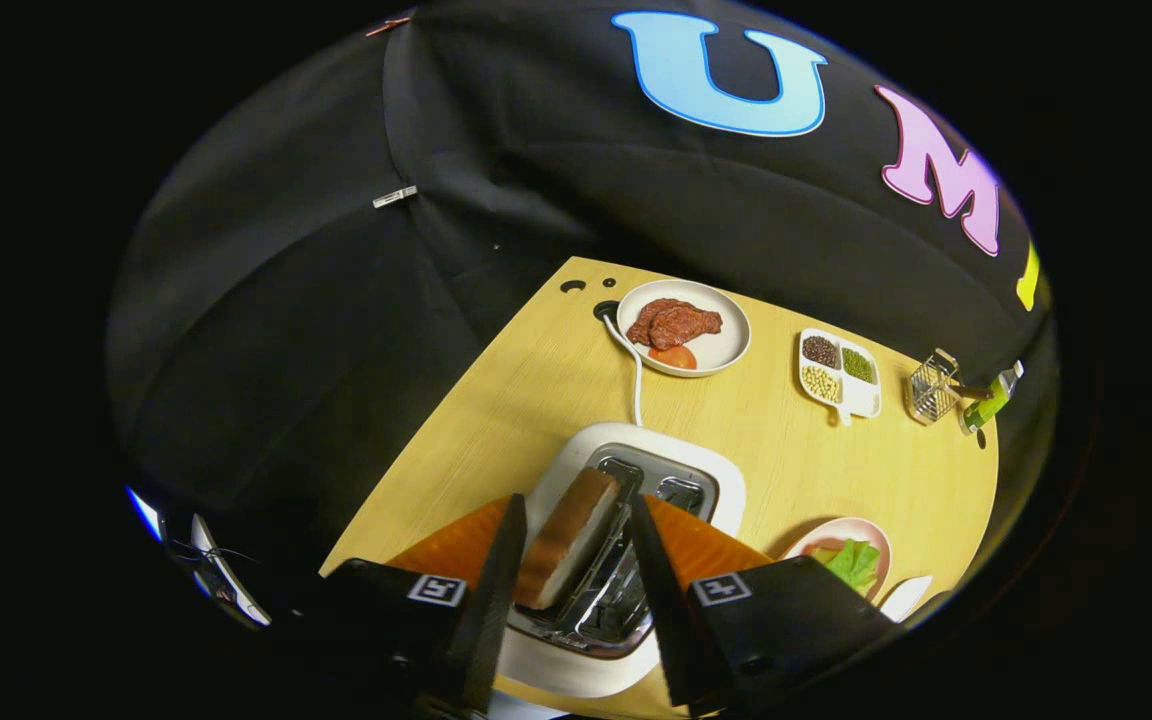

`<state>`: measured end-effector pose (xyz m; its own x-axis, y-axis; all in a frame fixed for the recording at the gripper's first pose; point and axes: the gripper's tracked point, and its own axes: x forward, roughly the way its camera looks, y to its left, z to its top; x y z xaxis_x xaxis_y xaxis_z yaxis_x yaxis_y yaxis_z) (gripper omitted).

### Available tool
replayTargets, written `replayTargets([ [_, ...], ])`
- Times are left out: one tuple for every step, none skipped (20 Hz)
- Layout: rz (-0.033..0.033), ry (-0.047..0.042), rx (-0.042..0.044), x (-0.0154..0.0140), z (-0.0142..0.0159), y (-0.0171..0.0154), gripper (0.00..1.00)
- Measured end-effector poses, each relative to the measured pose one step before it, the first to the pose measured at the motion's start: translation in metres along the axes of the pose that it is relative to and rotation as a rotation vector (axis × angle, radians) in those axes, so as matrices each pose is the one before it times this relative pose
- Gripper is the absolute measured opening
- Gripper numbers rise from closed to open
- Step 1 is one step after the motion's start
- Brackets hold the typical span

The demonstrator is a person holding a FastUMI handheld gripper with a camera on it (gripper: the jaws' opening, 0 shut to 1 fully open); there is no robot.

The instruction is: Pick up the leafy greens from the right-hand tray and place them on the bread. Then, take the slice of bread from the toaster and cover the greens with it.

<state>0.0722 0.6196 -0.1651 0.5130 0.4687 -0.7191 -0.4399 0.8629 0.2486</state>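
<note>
tongs (576, 545) apart round 1 bread slice (568, 537) | 1 toaster (636, 560) under it | 1 greens plate (841, 560) at 3 o'clock | 1 meat plate (684, 327) at 12

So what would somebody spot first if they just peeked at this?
Probably the bread poking up out of the toaster, right between the two fingers of the gripper; whether they pinch it is hard to tell. Beyond the toaster sits a plate with reddish meat. Beside the toaster, a pink plate holds greens.
</note>
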Motion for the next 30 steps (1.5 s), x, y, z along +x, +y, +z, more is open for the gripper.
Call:
replayTargets([
  [0.00546,0.00963,0.01307,0.00102,-0.00254,0.00263,0.58],
  [0.00155,0.00216,0.02234,-0.00120,-0.00102,0.00094,0.40],
  [-0.03711,-0.00599,0.02793,-0.00368,0.00011,-0.00757,0.29],
  [-0.01605,-0.00267,0.01515,-0.00049,0.00005,-0.00422,0.18],
  [-0.01017,0.00407,0.01535,-0.00172,-0.00123,-0.00268,0.17],
  [0.00069,0.00880,0.01169,-0.00217,-0.00097,-0.00036,0.15],
  [0.00377,0.00531,0.00768,-0.00187,-0.00012,0.00159,0.15],
  [0.00509,-0.00484,0.00994,-0.00451,0.00260,0.00001,0.15],
  [0.00981,-0.01015,0.01028,-0.00640,0.00322,0.00116,0.13],
  [0.01074,-0.00784,0.00705,-0.00518,0.00405,0.00218,0.12],
  [0.01349,-0.01021,0.00501,-0.00664,0.00435,0.00166,0.12],
  [0.01349,-0.01180,0.00111,-0.00738,0.00532,0.00023,0.12],
  [0.01355,-0.01501,0.00034,-0.00828,0.00677,0.00036,0.12],
  [0.01277,-0.01848,0.00086,-0.00947,0.00684,-0.00034,0.12],
  [0.01091,-0.01761,0.00063,-0.00882,0.00770,-0.00236,0.12],
  [0.01362,-0.01856,0.00473,-0.00946,0.00647,-0.00212,0.12],
  [0.01386,-0.01759,0.00727,-0.00948,0.00667,-0.00324,0.12],
  [0.00848,-0.01795,0.00688,-0.01005,0.00660,-0.00419,0.12],
  [0.00358,-0.01774,0.00139,-0.01027,0.00641,-0.00792,0.12],
  [0.00119,-0.01543,-0.00143,-0.00999,0.00643,-0.00955,0.12],
  [0.00435,-0.01725,-0.00012,-0.00994,0.00532,-0.00926,0.12],
  [-0.00131,-0.01206,-0.00173,-0.00928,0.00367,-0.01244,0.12],
  [-0.00659,-0.00464,0.00006,-0.00634,0.00158,-0.01312,0.12],
  [-0.01570,-0.00514,0.00013,-0.00695,0.00049,-0.01698,0.12],
  [-0.01892,-0.00153,0.00148,-0.00568,-0.00065,-0.01858,0.12],
  [-0.01702,-0.00094,0.00004,-0.00445,-0.00275,-0.01824,0.12],
  [-0.01942,-0.00119,0.00730,-0.00300,-0.00207,-0.01782,0.12],
  [-0.00680,-0.00321,0.01142,-0.00202,-0.00353,-0.01673,0.12],
  [-0.01197,-0.00007,0.00723,-0.00283,-0.00422,-0.01375,0.12],
  [-0.01355,0.00633,0.00376,-0.00128,-0.00727,-0.01836,0.12],
])
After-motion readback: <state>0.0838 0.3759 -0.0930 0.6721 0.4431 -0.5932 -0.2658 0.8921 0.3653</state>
